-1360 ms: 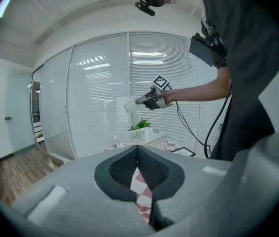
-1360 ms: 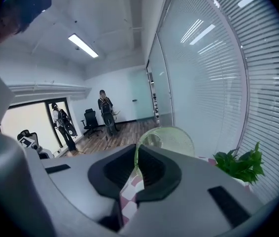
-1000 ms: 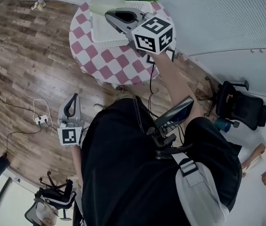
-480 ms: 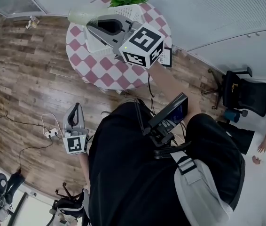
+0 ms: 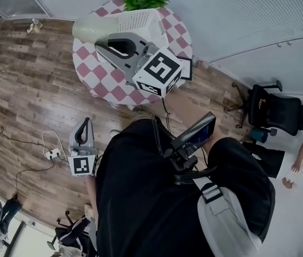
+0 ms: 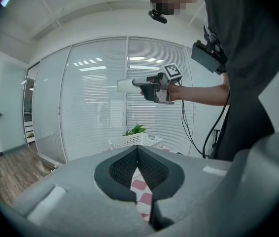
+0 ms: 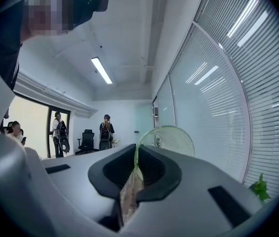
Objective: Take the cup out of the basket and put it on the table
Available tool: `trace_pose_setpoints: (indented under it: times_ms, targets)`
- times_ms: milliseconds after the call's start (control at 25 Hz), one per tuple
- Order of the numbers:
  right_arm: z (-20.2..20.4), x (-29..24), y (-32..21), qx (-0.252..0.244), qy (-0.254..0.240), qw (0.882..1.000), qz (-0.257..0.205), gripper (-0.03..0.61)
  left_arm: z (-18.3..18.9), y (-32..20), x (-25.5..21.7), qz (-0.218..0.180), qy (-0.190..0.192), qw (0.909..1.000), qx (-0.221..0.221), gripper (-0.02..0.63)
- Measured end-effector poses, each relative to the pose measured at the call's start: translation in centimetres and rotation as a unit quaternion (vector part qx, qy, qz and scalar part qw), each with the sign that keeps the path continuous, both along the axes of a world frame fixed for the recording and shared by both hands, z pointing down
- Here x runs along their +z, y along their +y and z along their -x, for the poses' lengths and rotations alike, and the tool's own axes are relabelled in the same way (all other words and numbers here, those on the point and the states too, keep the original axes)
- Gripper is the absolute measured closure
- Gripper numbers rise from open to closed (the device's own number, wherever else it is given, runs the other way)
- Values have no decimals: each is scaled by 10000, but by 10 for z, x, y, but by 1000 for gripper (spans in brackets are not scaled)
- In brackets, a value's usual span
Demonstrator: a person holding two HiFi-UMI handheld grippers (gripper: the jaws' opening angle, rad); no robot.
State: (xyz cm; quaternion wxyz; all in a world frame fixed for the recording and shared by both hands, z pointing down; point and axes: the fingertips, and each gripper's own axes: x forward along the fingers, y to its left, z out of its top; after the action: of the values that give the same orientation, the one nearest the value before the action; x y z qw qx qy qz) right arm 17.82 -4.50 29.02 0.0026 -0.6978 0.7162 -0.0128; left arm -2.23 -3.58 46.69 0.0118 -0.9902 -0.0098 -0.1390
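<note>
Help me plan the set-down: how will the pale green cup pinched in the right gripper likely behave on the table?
The cup looks thin-walled and translucent, so probably light and a bit flexible. The right gripper pinches only one wall, so it may swing or slip. It is held sideways; released so, its round body would likely roll.

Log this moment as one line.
right tool: shut on cup rim, held up above basket | left tool: shut, empty, away from table | cup not yet on table
</note>
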Motion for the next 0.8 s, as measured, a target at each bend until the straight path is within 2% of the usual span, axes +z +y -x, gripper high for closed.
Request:
trace_pose_setpoints:
  times_ms: [280,640,800]
  targets:
    - [24,21,9,-141,-145,9996,196,555,-1,6,-4,80,92,9999,38,607]
    - [51,38,24,-422,-175,9988,187,555,0,8,-10,12,132,9999,95,607]
    - [59,48,25,-494,-131,9984,230,555,-2,1,-18,84,308,9995,24,609]
